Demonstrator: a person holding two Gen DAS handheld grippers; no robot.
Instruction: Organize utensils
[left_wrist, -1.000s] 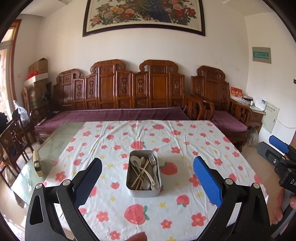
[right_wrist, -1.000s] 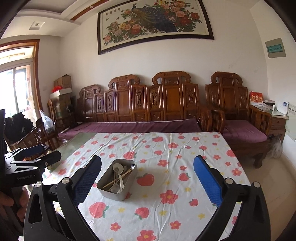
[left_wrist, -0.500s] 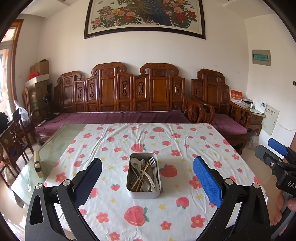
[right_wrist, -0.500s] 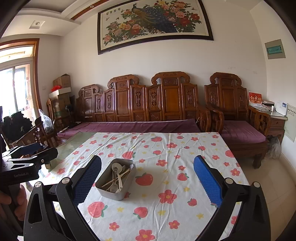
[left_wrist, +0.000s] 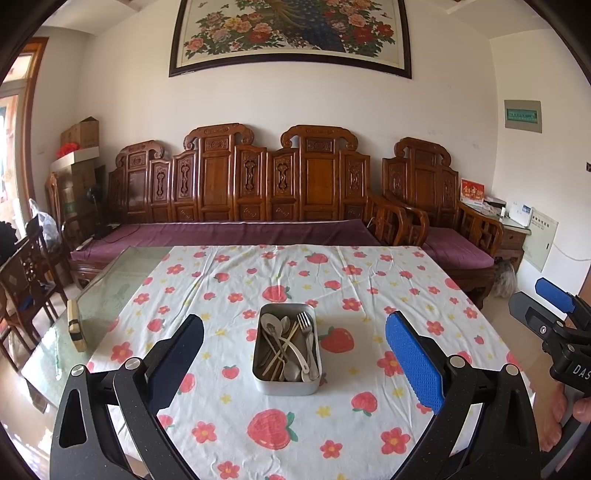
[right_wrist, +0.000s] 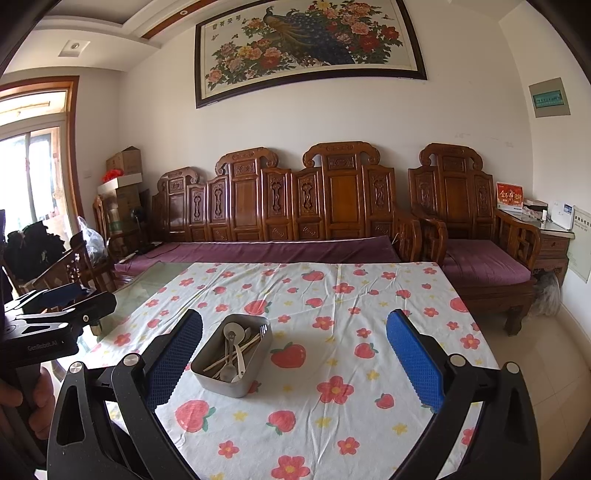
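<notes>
Utensils (left_wrist: 286, 345) in tin (left_wrist: 286, 386) lie ahead of both spread hand-held grippers (left_wrist: 293, 354) (right_wrist: 293, 354).

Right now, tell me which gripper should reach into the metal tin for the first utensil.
Left, probably. The left gripper faces the metal tin squarely, centred between open jaws. The right gripper sees it off toward its left finger.

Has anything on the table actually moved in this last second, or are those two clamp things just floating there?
Nothing was gripped or released. The left gripper drifted slightly, so the metal tin of utensils sits a touch higher in its view. The right gripper barely moved. Both are open and empty; the tin rests untouched on the tablecloth.
</notes>
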